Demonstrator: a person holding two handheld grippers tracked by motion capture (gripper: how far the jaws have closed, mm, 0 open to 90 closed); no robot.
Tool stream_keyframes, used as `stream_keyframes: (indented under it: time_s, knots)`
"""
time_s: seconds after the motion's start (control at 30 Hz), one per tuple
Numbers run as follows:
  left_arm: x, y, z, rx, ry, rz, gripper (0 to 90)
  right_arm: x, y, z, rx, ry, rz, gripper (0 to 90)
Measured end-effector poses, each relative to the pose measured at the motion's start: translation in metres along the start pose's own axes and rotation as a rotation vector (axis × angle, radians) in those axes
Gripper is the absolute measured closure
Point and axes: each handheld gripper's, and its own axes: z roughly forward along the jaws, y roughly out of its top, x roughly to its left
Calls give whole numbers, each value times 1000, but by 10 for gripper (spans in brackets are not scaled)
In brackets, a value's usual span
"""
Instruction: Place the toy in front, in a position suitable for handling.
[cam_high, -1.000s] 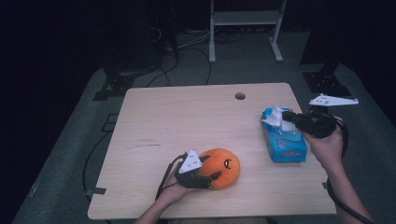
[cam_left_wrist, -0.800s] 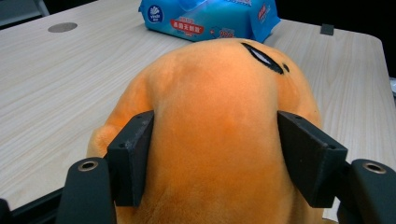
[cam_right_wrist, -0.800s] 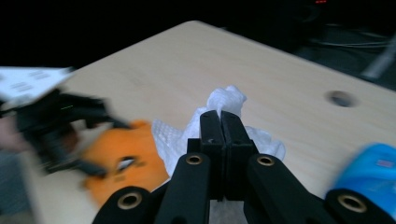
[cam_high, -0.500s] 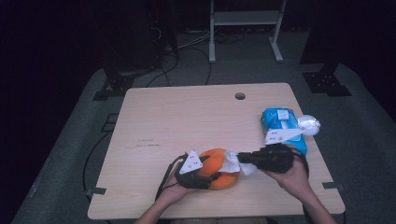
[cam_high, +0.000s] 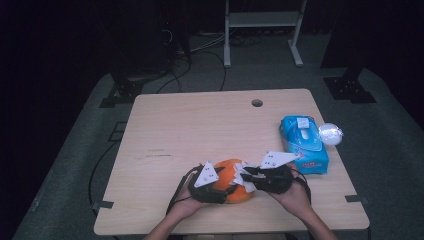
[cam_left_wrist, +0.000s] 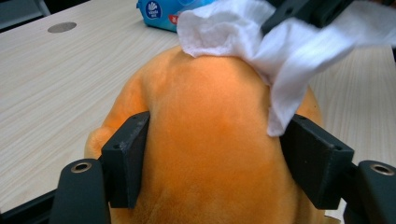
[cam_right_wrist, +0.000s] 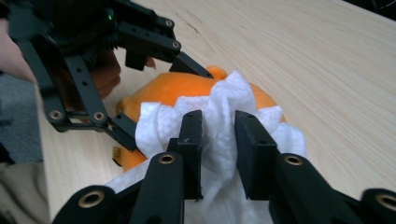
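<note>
An orange plush toy (cam_high: 235, 181) lies near the table's front edge. My left gripper (cam_high: 222, 186) is shut on it, one jaw pressed against each side of the toy (cam_left_wrist: 210, 140). My right gripper (cam_high: 243, 176) is shut on a white wipe (cam_right_wrist: 219, 126) bunched between its jaws. The wipe (cam_left_wrist: 275, 51) rests on top of the toy (cam_right_wrist: 187, 86). In the right gripper view the left gripper (cam_right_wrist: 154, 79) clasps the toy from the far side. The wipe (cam_high: 245, 175) shows as a small white patch between the two grippers.
A blue pack of wipes (cam_high: 303, 144) lies at the table's right edge, with a crumpled white ball (cam_high: 330, 133) beside it. A round hole (cam_high: 257, 103) sits near the far edge of the wooden table (cam_high: 200, 130). A metal rack (cam_high: 262, 30) stands behind.
My right gripper has left the blue pack with a wipe and swung left to the toy, pressing the wipe onto its top. The left gripper has kept its hold.
</note>
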Motion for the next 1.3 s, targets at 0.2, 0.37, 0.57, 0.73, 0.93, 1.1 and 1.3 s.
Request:
stream_keyframes:
  time_s: [0.2, 0.37, 0.57, 0.73, 0.93, 1.1, 1.3]
  knots:
    - [3, 4, -3, 25, -28, 23, 240, -5, -7, 7, 19, -3, 26, 772]
    - [14, 10, -13, 11, -54, 15, 190, -6, -13, 6, 13, -9, 50, 803]
    - [14, 7, -12, 27, -53, 8, 333, -16, -18, -1, 14, 11, 87, 849]
    - [16, 1, -11, 22, -55, -21, 338, -25, -28, -9, 48, -60, 100, 867]
    - [18, -1, -10, 27, -32, -37, 336, -17, -24, -14, 15, -41, 103, 873]
    - [19, -2, -7, 20, -18, -57, 329, 5, -15, -7, -12, 65, 46, 873]
    - [21, -2, -8, 15, -28, -69, 328, 8, -17, -1, 28, 44, 5, 874]
